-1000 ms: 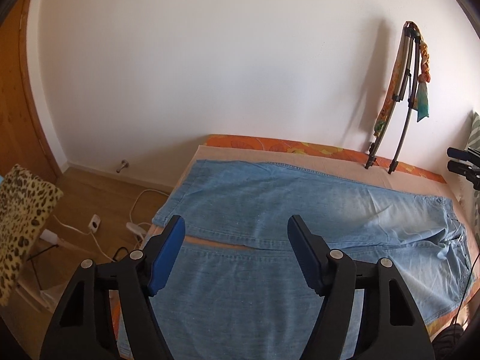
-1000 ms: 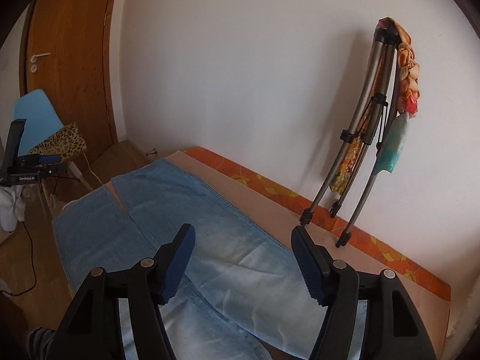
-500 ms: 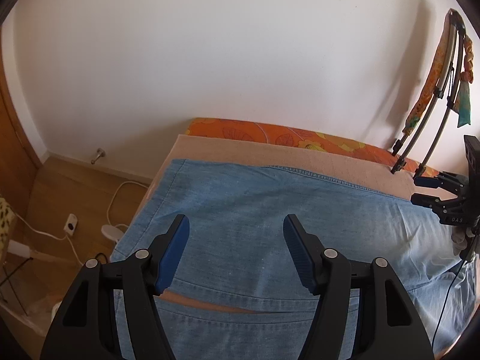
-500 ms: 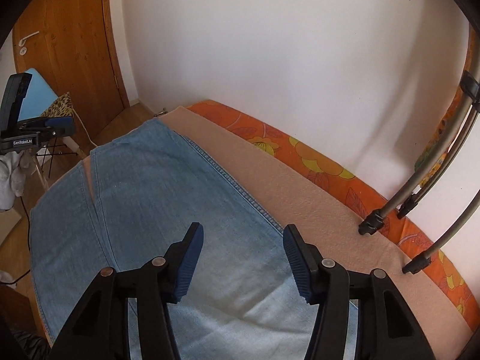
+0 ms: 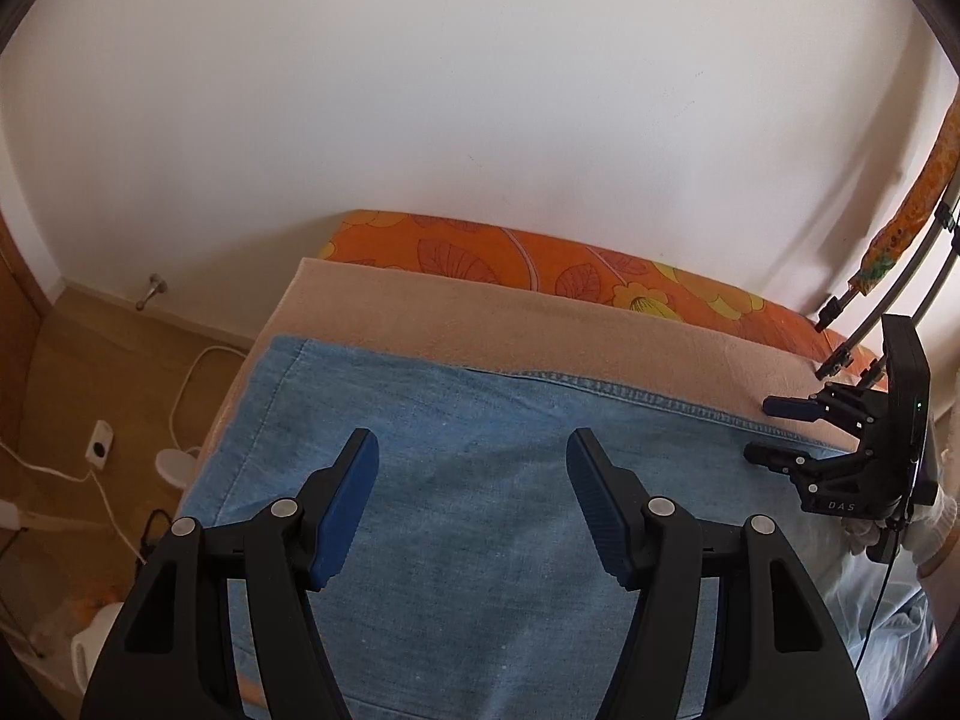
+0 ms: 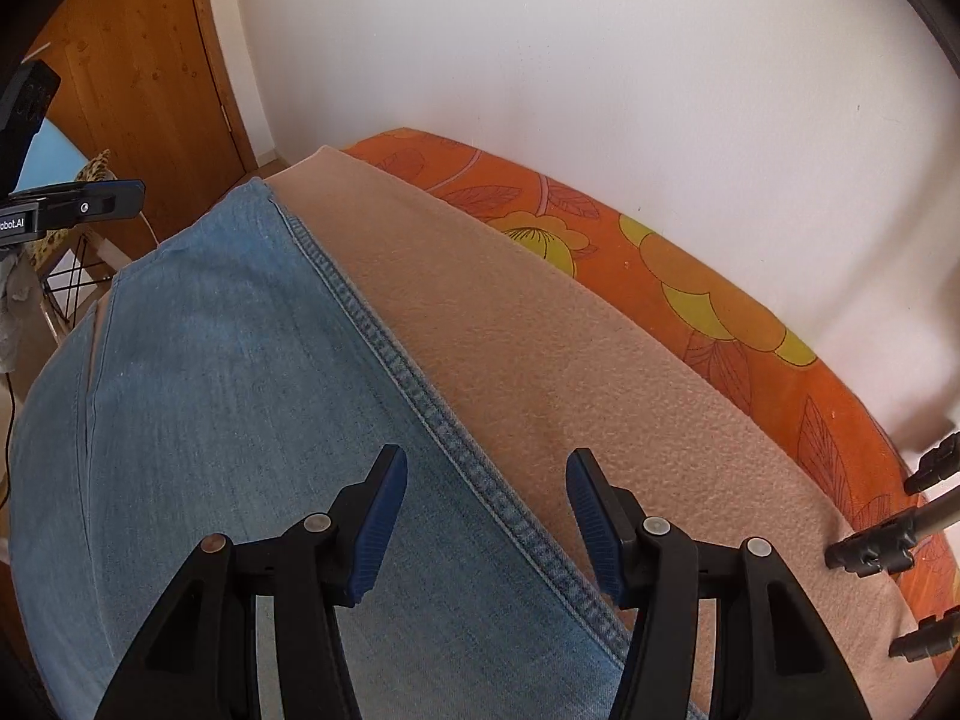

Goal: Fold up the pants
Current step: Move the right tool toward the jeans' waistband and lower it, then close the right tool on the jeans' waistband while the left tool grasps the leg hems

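Light blue jeans (image 5: pixel 480 468) lie flat on a beige blanket (image 5: pixel 540 324) over a bed. My left gripper (image 5: pixel 471 450) is open and empty above the far leg near its hem. My right gripper (image 6: pixel 486 468) is open and empty, low over the far outer seam (image 6: pixel 384 348) of the same leg, straddling it. The right gripper also shows at the right of the left wrist view (image 5: pixel 774 429). The left gripper shows at the left edge of the right wrist view (image 6: pixel 129 204). The waist end is out of sight.
An orange flowered mattress edge (image 5: pixel 540 264) runs along the white wall. Folded metal stand legs (image 6: pixel 888 546) rest on the bed at the right. White cables and a socket (image 5: pixel 99 447) lie on the wooden floor to the left. A wooden door (image 6: pixel 150 78) stands beyond.
Both grippers have moved forward and down toward the far edge of the jeans. The gap between the two legs has left the left wrist view. Both stay open.
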`<act>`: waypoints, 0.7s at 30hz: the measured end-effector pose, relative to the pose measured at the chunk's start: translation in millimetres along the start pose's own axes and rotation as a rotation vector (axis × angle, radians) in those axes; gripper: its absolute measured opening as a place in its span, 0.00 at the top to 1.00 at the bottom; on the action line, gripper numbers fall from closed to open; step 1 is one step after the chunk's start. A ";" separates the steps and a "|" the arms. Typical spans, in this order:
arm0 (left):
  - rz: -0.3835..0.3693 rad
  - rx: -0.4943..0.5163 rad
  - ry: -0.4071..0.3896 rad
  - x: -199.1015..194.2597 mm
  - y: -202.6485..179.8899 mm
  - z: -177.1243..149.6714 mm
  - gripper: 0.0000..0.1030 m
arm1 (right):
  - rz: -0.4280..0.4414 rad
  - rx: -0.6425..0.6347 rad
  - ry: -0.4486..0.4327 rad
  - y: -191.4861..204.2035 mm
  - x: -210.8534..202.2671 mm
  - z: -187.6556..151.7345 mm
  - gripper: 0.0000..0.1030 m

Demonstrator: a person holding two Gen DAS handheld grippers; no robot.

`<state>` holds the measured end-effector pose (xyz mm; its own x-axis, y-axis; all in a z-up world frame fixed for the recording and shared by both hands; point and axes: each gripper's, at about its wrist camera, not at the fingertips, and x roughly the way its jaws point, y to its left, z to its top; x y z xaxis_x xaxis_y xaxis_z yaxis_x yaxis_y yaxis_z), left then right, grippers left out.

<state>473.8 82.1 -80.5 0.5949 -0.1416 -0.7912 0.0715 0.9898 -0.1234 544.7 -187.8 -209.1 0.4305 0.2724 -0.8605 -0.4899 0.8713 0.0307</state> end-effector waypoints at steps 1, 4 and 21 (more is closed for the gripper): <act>-0.004 -0.008 0.007 5.2 -0.2 3.8 0.37 | 0.005 0.000 0.010 0.1 4.3 0.6 0.44; -0.022 -0.051 0.029 20.0 0.3 14.0 0.37 | 0.013 -0.025 0.000 5.6 5.0 1.3 0.55; -0.087 -0.378 0.108 67.2 24.2 10.6 0.90 | 0.005 -0.197 -0.073 69.5 -54.0 -14.4 0.91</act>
<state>524.0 96.8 -130.3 0.5109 -0.2459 -0.8237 -0.1931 0.9009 -0.3887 476.4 -147.8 -167.8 0.4780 0.3112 -0.8214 -0.6277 0.7752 -0.0716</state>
